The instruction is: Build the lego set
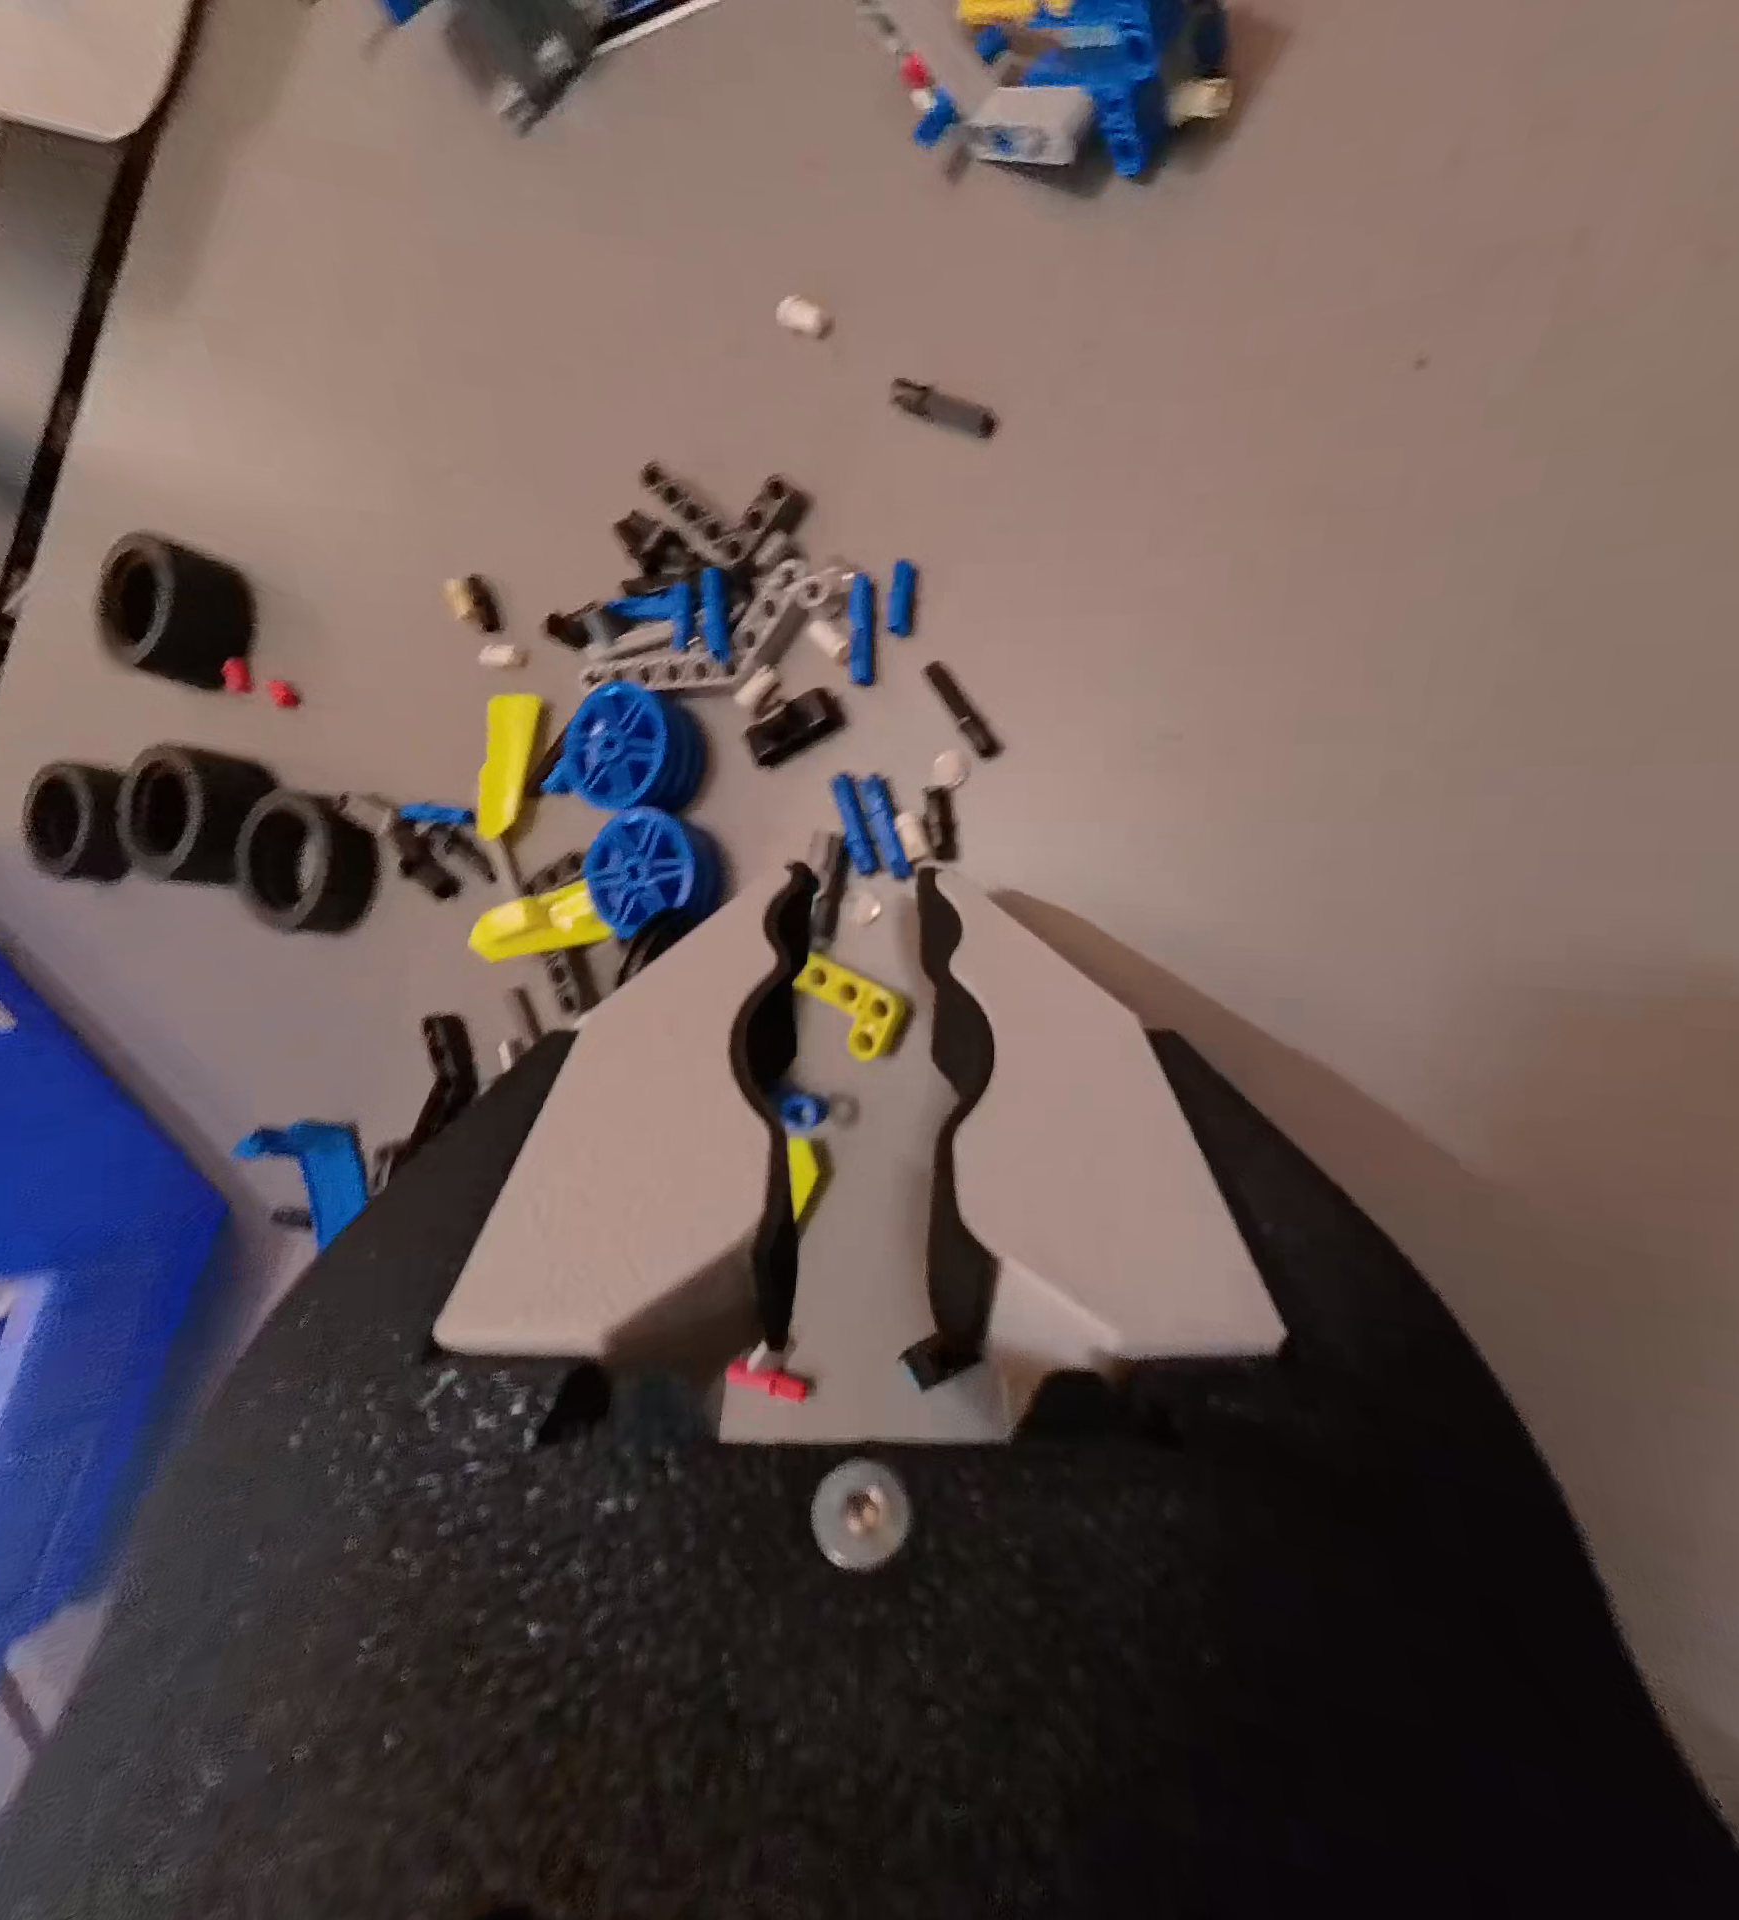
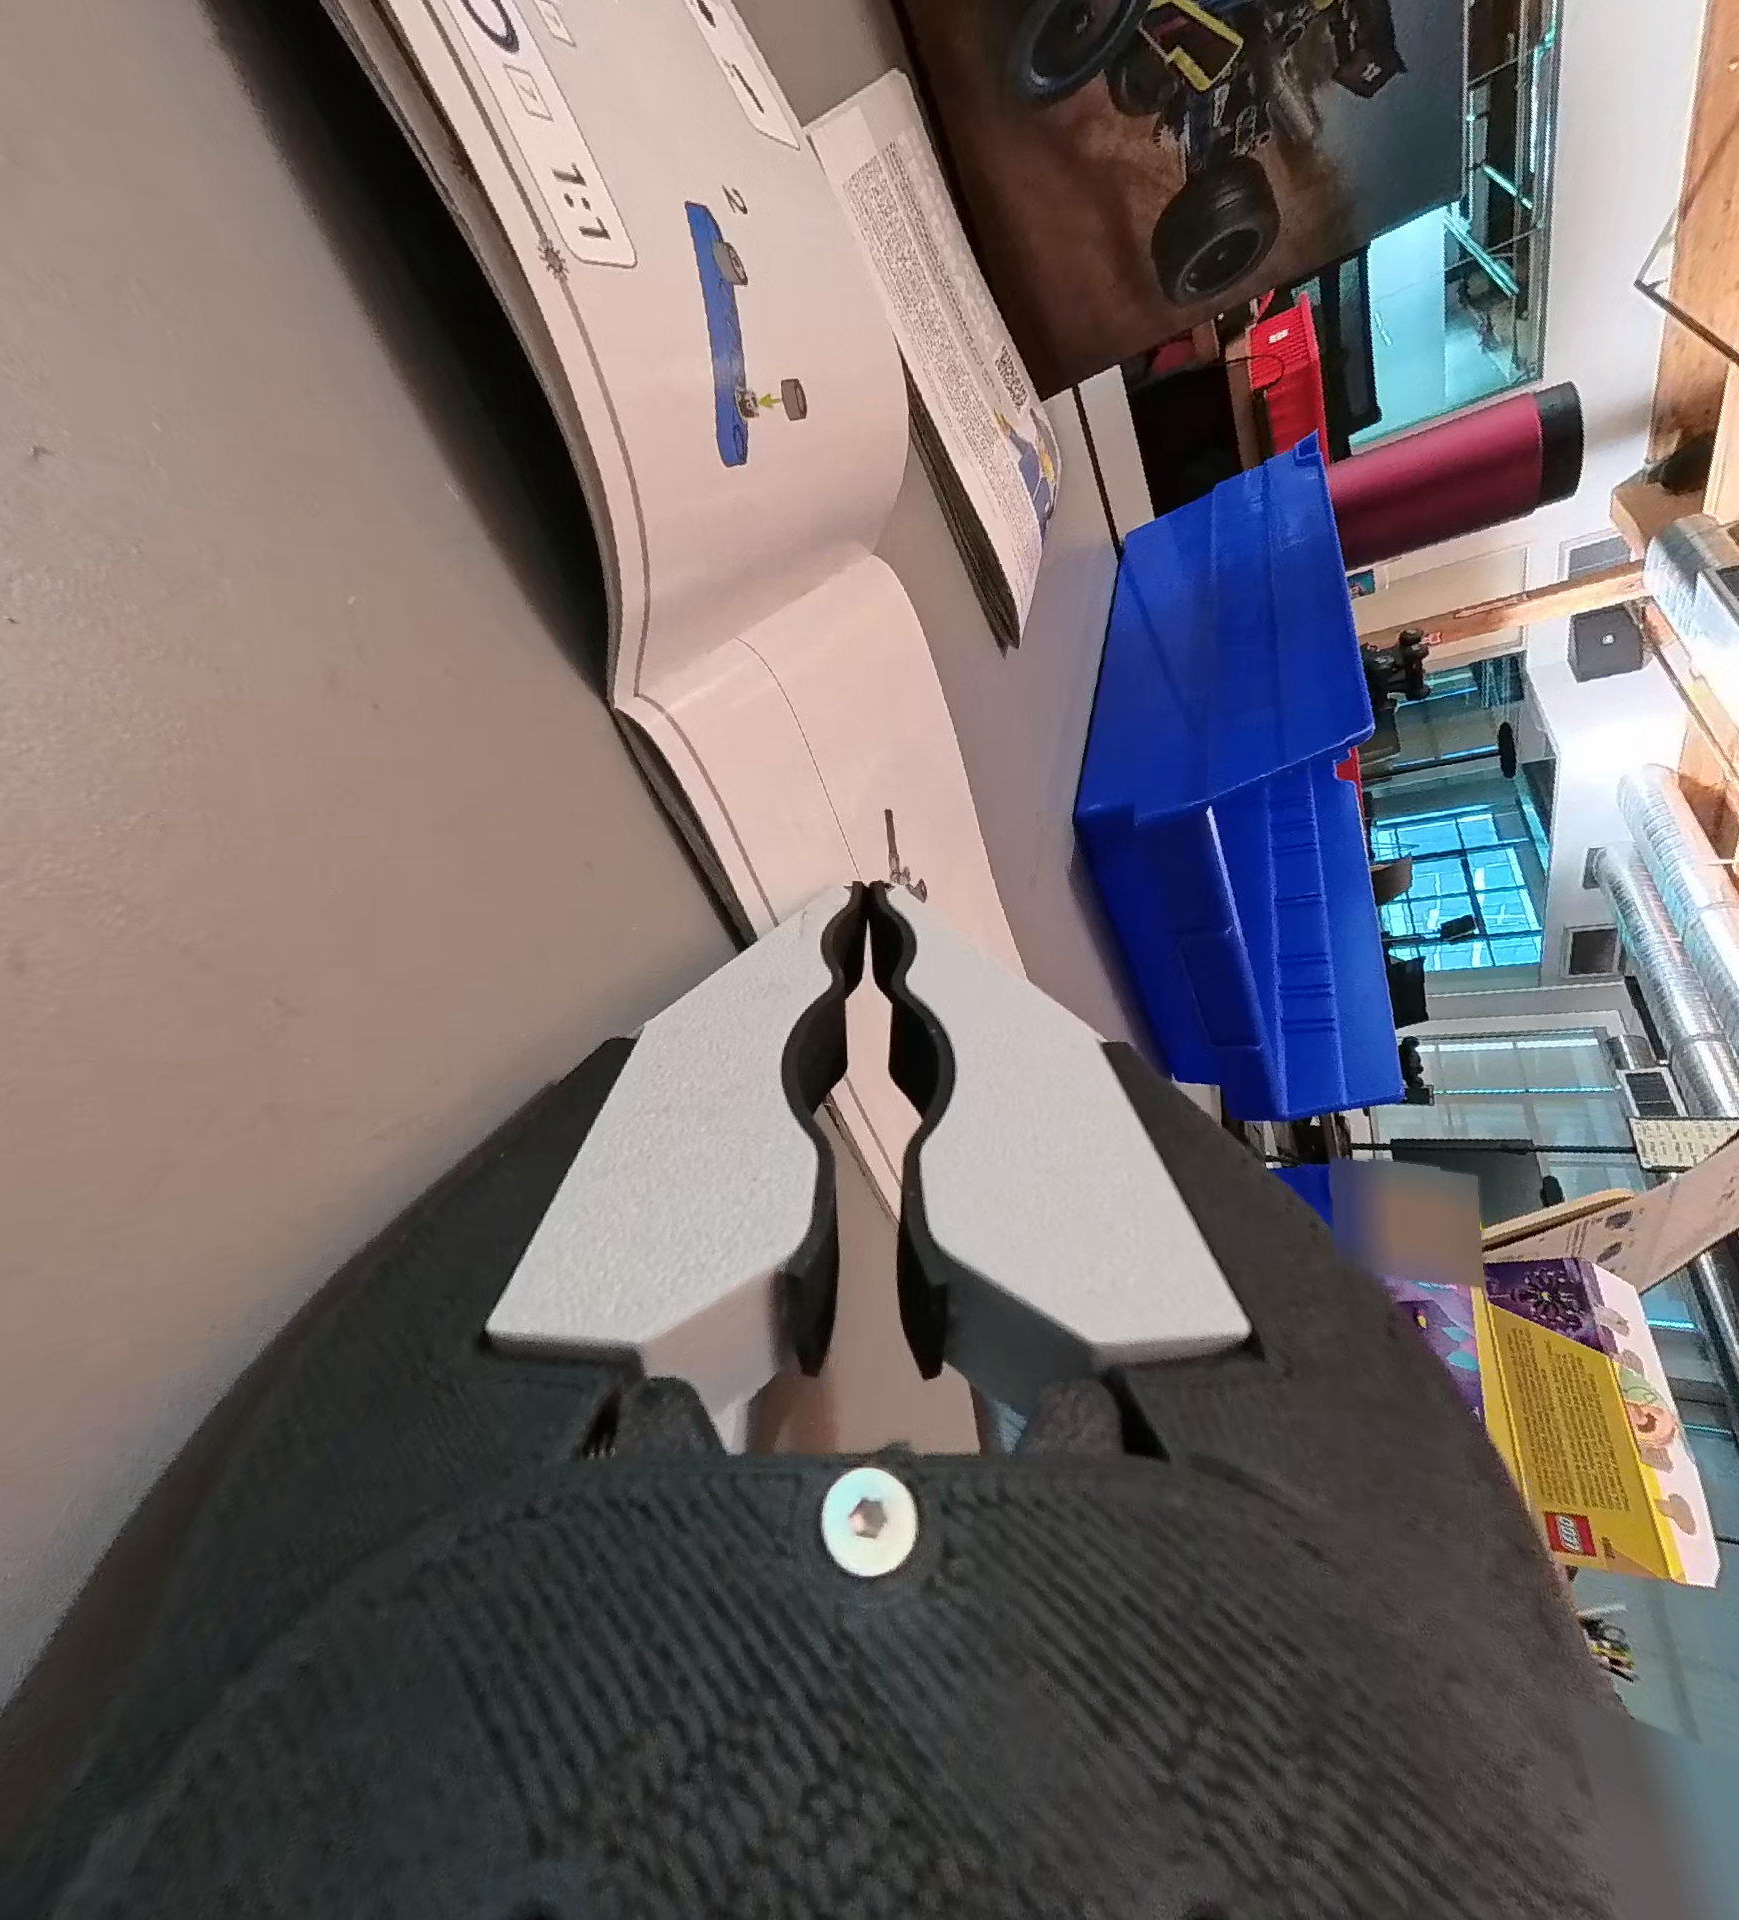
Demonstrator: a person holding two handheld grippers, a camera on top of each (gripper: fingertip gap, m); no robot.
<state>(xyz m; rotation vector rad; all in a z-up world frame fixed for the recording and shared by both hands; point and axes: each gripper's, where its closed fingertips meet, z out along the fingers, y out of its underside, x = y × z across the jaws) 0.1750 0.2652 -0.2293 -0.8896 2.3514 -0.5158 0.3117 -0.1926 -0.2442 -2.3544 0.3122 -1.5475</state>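
Observation:
In the left wrist view my left gripper [image 1: 860, 883] is open and empty, held above a scatter of loose lego parts on the grey table. Between its fingers I see a yellow L-shaped beam [image 1: 857, 1004] and a small blue pin [image 1: 798, 1110]. Just ahead lie blue pins [image 1: 870, 826], two blue wheel hubs [image 1: 626, 746] and yellow panels [image 1: 506, 758]. Several black tyres [image 1: 190, 831] lie to the left. The partly built blue model [image 1: 1104, 73] stands at the far top. In the right wrist view my right gripper [image 2: 867, 889] is shut, with nothing seen between its tips, over the open instruction booklet [image 2: 740, 436].
A blue box [image 1: 23, 1299] stands at the left edge of the left wrist view, close to the gripper. In the right wrist view, blue bins [image 2: 1249, 790] stand beyond the booklet, with the set's box [image 2: 1208, 156] and a yellow and purple box [image 2: 1592, 1423] nearby. The left gripper's tips are roughly 50 centimetres from the right gripper's.

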